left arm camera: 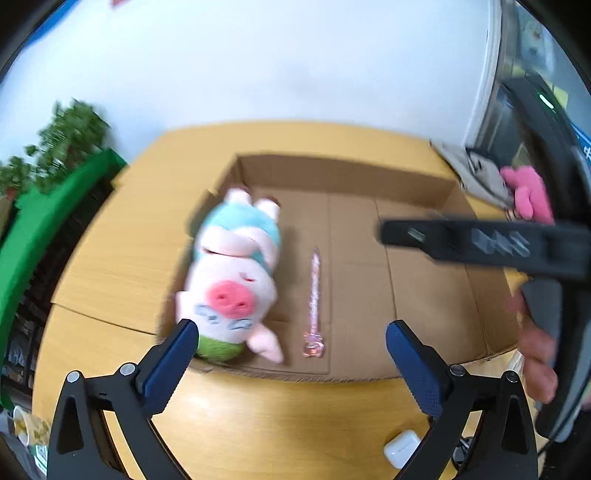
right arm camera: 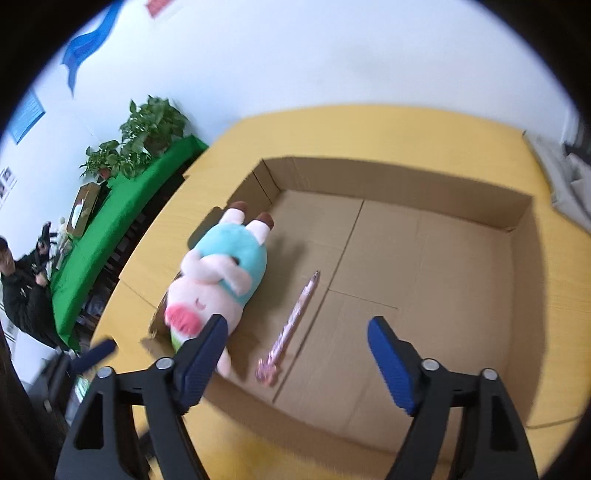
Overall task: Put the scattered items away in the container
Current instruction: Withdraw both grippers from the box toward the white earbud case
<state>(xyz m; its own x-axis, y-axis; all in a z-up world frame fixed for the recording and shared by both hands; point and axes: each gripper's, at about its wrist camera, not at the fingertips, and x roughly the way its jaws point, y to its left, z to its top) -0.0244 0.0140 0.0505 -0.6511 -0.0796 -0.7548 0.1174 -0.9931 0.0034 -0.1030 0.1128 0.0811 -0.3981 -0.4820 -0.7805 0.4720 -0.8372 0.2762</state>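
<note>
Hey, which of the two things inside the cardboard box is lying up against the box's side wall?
The plush pig, with its teal shirt, lies along the box's left wall. The thin pink pen lies apart on the open floor toward the middle.

No text, label, brand or number can be read in either view. The blue rectangular wall notice, up and left of the green-covered shelf, carries print too small and blurred to make out (the same goes for the red wall sign at the top edge).
</note>
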